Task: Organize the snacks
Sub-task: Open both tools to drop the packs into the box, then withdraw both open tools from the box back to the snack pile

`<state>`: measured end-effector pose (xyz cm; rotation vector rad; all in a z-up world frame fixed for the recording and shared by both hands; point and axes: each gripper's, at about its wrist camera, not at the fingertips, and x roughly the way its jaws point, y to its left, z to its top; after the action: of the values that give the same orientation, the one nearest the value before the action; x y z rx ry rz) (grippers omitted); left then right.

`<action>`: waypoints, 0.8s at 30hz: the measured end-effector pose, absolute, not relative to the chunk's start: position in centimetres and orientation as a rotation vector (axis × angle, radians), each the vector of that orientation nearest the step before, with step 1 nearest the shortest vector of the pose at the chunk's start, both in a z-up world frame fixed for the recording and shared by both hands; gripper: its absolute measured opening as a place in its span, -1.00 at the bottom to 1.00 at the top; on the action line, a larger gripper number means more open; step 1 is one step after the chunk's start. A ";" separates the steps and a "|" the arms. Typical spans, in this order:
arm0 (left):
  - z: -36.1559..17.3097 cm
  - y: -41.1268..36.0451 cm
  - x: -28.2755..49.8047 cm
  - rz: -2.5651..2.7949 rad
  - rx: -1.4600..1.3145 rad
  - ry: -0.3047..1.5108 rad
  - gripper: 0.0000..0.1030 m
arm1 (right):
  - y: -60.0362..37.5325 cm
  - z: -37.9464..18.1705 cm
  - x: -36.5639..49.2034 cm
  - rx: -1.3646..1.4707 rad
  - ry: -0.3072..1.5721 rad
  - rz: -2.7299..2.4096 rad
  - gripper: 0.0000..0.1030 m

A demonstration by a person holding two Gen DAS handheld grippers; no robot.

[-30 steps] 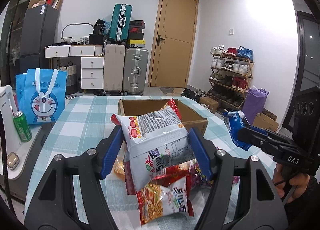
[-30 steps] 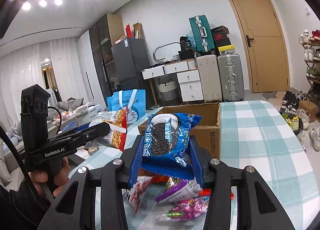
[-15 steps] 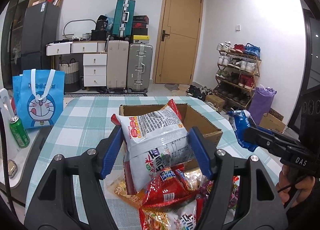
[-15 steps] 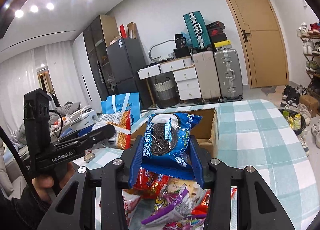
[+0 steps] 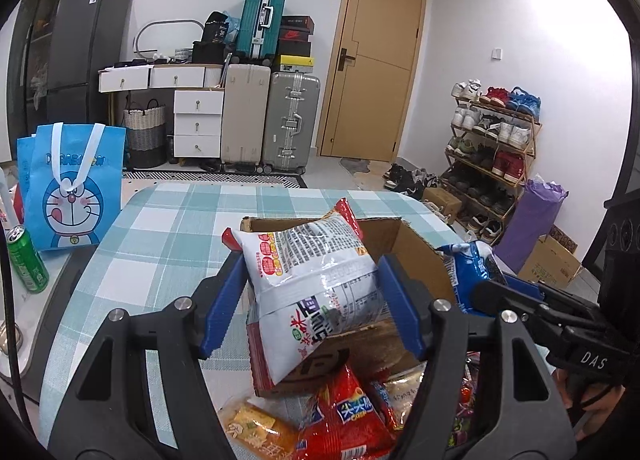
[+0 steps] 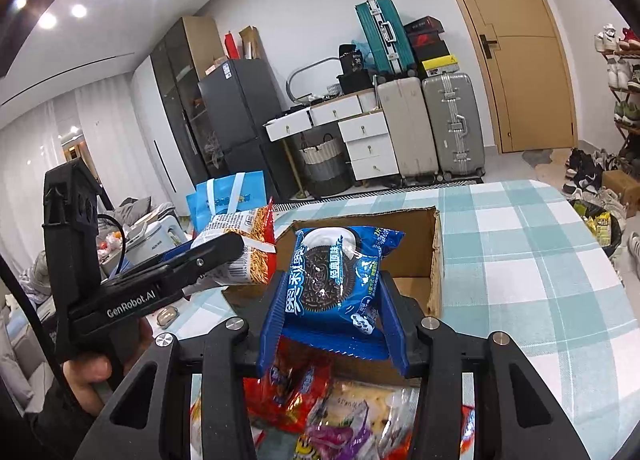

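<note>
My left gripper (image 5: 312, 300) is shut on a white and red noodle snack bag (image 5: 312, 284), held above the near wall of an open cardboard box (image 5: 416, 244). My right gripper (image 6: 332, 312) is shut on a blue Oreo cookie pack (image 6: 336, 268), held over the near edge of the same box (image 6: 434, 260). The noodle bag also shows in the right wrist view (image 6: 244, 252), and the Oreo pack in the left wrist view (image 5: 468, 272). A pile of loose snack packets (image 5: 344, 416) lies on the checked tablecloth in front of the box; it also shows in the right wrist view (image 6: 340, 412).
A blue Doraemon bag (image 5: 72, 188) and a green can (image 5: 26, 260) stand to the left of the table. The checked table (image 6: 540, 268) stretches right of the box. Suitcases, drawers, a door and a shoe rack line the room behind.
Both grippers have moved forward with their packs, from above the snack pile to the near edge of the box. The box looks closer and larger in both views.
</note>
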<state>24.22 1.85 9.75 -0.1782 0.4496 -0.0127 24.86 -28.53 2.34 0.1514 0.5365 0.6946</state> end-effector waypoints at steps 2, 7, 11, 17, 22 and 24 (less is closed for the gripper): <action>9.4 1.8 25.1 -0.007 -0.173 0.463 0.27 | -28.1 2.3 25.8 0.148 0.545 0.688 -0.14; 8.1 1.5 26.9 0.008 -0.156 0.498 0.27 | -27.7 1.7 27.6 0.158 0.589 0.673 -0.14; 7.1 1.3 27.6 0.017 -0.146 0.516 0.27 | -27.7 1.3 28.1 0.156 0.605 0.670 -0.14; 6.2 1.2 28.3 0.014 -0.145 0.540 0.21 | -27.6 1.0 28.5 0.159 0.633 0.673 -0.14; 6.7 1.9 27.3 -0.001 -0.157 0.531 0.25 | -28.1 1.4 28.4 0.193 0.623 0.703 -0.01; 7.0 2.3 26.5 -0.008 -0.165 0.540 0.57 | -28.9 2.0 27.7 0.197 0.588 0.694 0.09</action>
<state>26.53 2.28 7.03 -0.1647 0.5403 -0.0079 27.71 -28.89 1.97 0.1975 0.5875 0.6941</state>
